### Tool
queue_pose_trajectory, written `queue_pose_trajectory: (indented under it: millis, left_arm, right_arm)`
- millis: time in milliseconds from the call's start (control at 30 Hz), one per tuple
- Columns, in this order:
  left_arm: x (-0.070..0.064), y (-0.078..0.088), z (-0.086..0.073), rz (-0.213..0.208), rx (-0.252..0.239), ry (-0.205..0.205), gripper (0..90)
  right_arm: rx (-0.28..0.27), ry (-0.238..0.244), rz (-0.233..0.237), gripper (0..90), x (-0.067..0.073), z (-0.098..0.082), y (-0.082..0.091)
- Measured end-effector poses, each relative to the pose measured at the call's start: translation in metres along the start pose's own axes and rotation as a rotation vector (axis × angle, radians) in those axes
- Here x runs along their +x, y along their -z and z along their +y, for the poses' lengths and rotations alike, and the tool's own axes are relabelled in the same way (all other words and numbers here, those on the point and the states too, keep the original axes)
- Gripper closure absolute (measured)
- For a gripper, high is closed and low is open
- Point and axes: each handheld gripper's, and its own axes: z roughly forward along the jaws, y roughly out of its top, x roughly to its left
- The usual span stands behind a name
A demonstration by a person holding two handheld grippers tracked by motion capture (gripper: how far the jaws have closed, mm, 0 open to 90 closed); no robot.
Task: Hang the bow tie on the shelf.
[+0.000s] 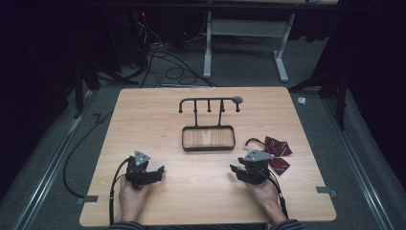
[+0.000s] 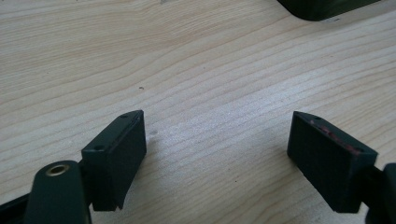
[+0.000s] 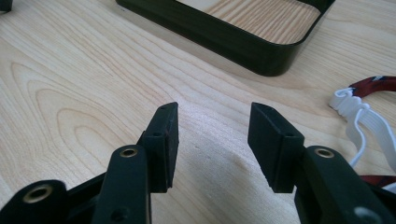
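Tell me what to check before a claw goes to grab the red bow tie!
1. Right claw open and holding nothing: ok.
2. Left claw open and holding nothing: ok.
3. Bow tie lies flat on the table, free to pick up: ok. It sits just past the right claw.
4. White strap loose beside the right claw, could snag: not ok, mind it.
5. Black rack with its tray stands upright mid-table, hooks bare: ok.
6. Whether the strap's clasp is closed: cannot tell.
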Motion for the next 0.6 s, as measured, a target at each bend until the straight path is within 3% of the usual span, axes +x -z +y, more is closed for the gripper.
queue_pose_trajectory:
  millis: [600]
  left_arm:
    - [0.0,0.0,0.0,0.0,0.0,0.0,20.0]
  right_arm:
    - [-0.032,-0.016,-0.011,58.9,-0.014,0.004,0.024]
